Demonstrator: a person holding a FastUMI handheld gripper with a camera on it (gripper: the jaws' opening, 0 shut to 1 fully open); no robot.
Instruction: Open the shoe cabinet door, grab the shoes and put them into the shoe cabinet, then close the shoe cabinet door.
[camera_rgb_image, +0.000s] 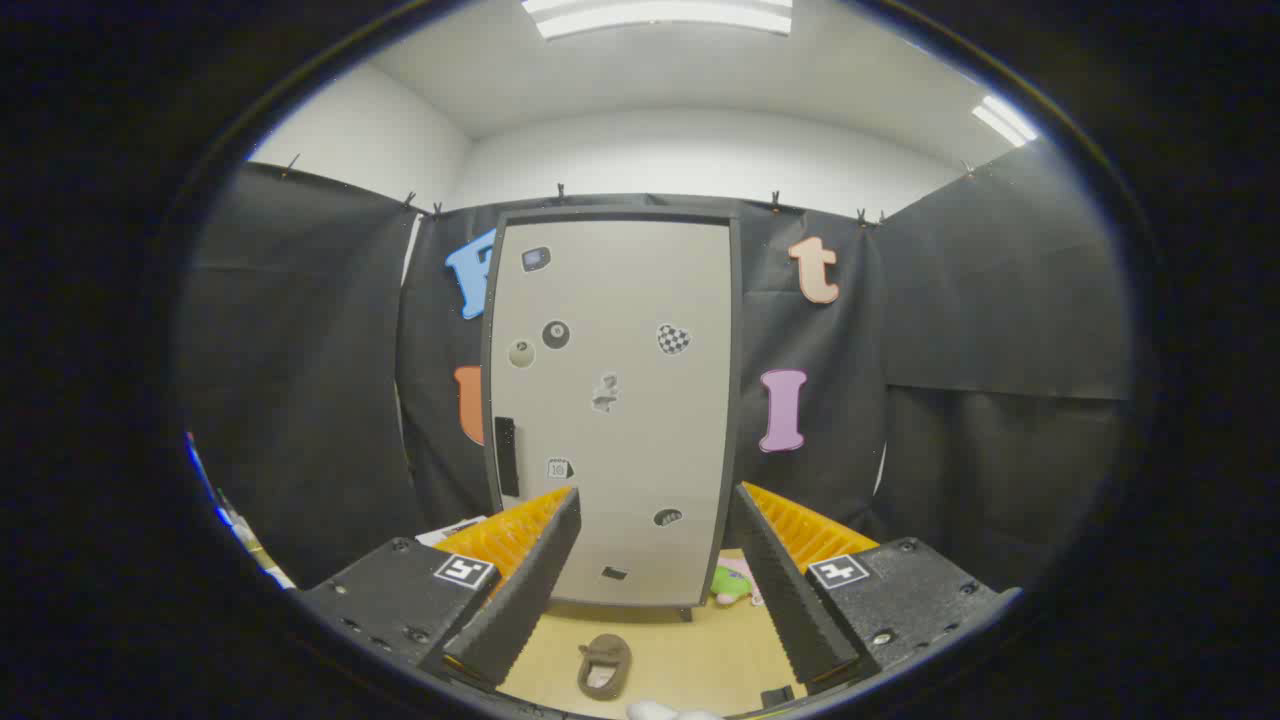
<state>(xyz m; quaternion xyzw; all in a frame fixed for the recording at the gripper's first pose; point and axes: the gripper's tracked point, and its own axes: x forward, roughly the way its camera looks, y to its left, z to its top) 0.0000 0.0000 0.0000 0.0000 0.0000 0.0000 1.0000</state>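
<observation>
Facing the shoe cabinet (615, 400), the hand-held gripper (655, 520) is hanging open and gripping nothing. Left of its fingers, the dark handle (506, 456) is sitting on the shut door; that looks stiff and good for pulling. Between the fingers, close below, a brown shoe (604, 666) is lying on the table (690, 660). It is probably soft and light, so pinching its side should work.
</observation>
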